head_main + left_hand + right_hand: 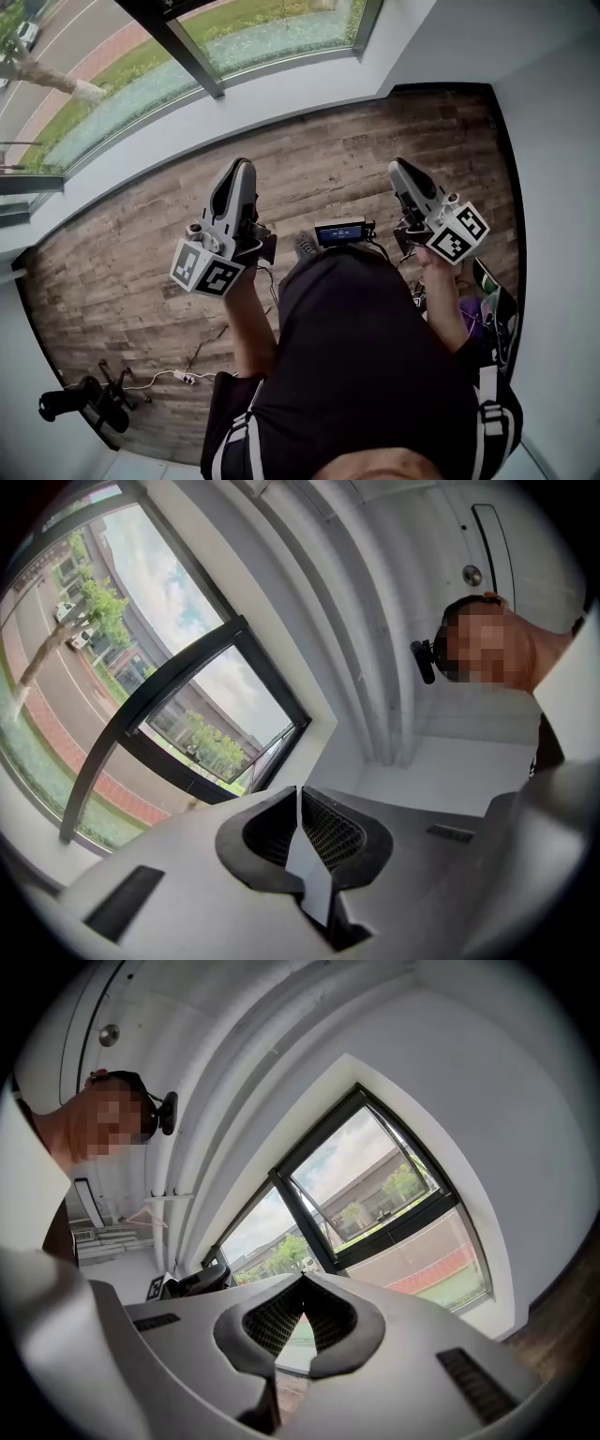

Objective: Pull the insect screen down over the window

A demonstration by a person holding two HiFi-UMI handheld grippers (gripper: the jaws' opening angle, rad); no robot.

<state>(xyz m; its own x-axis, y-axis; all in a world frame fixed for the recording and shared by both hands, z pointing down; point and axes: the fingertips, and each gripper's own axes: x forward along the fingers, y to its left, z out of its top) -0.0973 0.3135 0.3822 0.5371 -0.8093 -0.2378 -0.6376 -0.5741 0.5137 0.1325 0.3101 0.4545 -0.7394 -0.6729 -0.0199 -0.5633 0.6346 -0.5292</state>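
The window (141,66) runs along the top left of the head view, its dark frame (190,49) crossing the glass above a white sill (187,122). No insect screen can be made out in any view. My left gripper (242,167) and right gripper (397,167) are held side by side over the wooden floor, both pointing toward the window wall and well short of it. The left gripper (298,789) is shut with nothing between its jaws; the dark window frame (178,700) lies ahead to its left. The right gripper (302,1281) is also shut and empty, facing the window (375,1185).
A small screen device (339,232) sits on the wooden floor (141,272) in front of me. A cable with a power strip (186,377) and a black stand (84,401) lie at the lower left. Bags (489,302) stand by the white right wall (553,187).
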